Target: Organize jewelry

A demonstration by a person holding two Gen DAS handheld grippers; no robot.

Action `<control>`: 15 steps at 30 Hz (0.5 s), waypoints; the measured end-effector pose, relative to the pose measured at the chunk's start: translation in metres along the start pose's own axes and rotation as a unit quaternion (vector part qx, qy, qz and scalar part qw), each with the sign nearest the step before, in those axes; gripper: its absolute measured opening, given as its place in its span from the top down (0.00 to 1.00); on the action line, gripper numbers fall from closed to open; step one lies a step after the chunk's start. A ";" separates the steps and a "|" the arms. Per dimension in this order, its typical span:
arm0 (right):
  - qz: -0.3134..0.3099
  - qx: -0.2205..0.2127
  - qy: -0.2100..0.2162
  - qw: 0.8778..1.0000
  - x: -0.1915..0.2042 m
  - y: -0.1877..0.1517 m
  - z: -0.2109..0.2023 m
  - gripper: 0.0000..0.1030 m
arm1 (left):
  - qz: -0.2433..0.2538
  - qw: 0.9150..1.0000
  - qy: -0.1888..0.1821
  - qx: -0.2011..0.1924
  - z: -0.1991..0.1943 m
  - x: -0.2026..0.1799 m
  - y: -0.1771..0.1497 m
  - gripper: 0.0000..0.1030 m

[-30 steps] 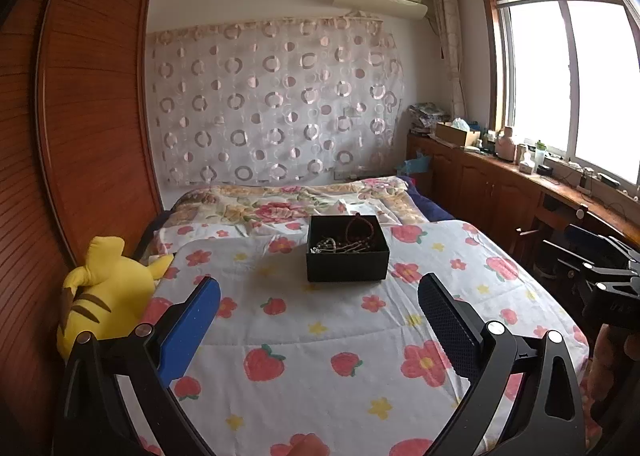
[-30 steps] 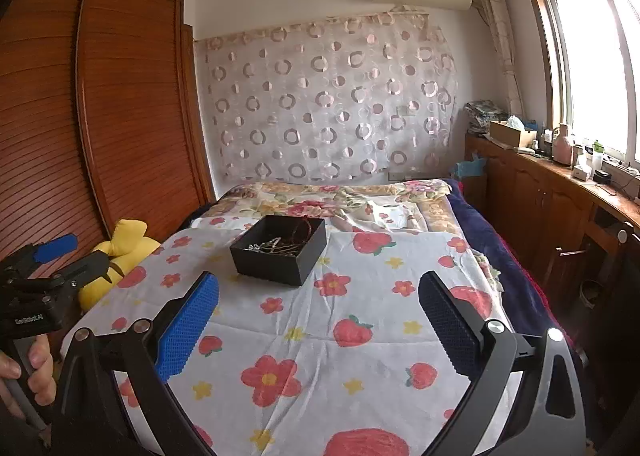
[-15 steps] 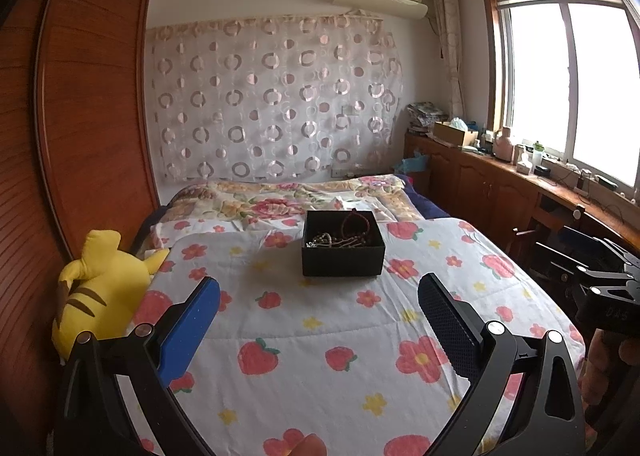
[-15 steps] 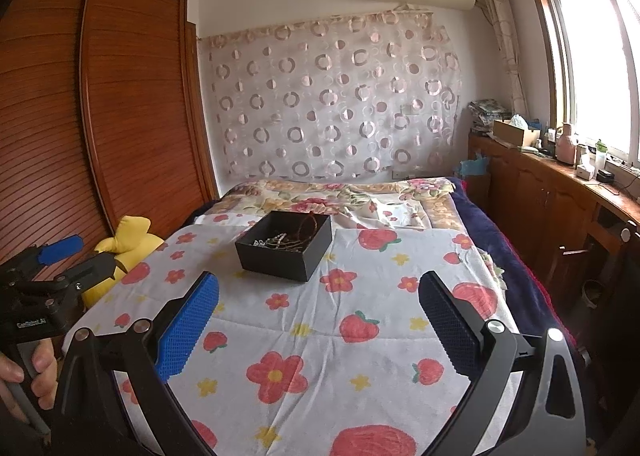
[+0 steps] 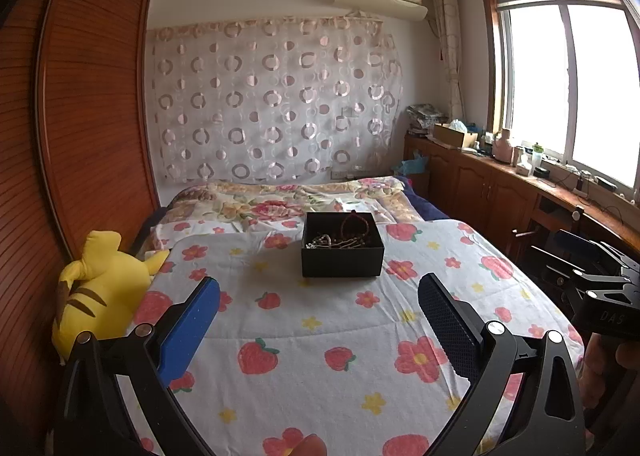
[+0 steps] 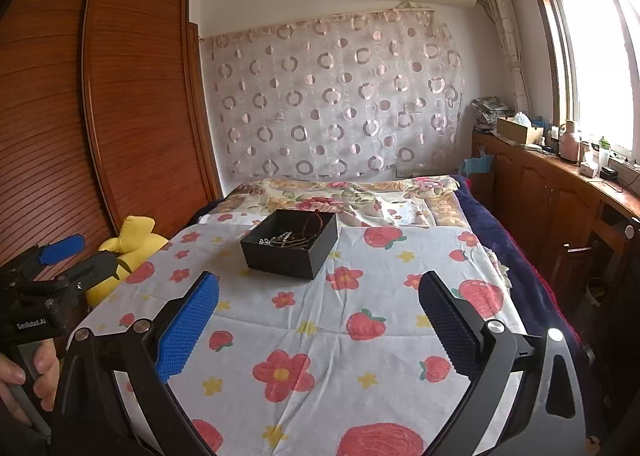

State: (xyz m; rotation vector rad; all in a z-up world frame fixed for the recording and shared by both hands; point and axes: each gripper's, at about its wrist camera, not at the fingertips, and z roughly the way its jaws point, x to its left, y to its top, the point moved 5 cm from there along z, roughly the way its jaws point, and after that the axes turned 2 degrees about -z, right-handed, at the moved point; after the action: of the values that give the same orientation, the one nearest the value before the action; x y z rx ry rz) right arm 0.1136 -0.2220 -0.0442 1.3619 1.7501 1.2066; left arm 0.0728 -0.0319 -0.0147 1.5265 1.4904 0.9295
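Both left tongs (image 5: 318,316) and right tongs (image 6: 319,314) gape wide, empty, black jewelry box (image 5: 342,244) ahead on the bed (image 5: 320,336)

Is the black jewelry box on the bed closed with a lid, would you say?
No, the black box is open, with a red bracelet and silver chains visible inside.

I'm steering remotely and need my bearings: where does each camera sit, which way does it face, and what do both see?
Left wrist: sits on the left gripper, looks along the bed squarely at the box; its own open fingers show, and the right gripper at the right edge.
Right wrist: sits on the right gripper, sees the box left of centre; its open fingers show, and the left gripper and hand lower left.
Shared: box, bed, yellow plush.
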 end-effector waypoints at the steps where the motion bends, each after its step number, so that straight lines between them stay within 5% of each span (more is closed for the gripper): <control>1: 0.000 0.000 -0.001 1.000 0.000 0.000 0.000 0.02 | 0.000 1.000 0.001 0.000 0.000 0.000 0.000 0.07; 15: 0.001 0.003 -0.001 1.000 0.003 -0.002 0.001 0.02 | -0.002 1.000 0.000 0.001 0.000 -0.001 -0.002 0.07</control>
State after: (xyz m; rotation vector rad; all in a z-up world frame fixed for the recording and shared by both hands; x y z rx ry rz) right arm 0.1131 -0.2191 -0.0462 1.3677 1.7521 1.2008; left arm 0.0717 -0.0324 -0.0161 1.5242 1.4941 0.9255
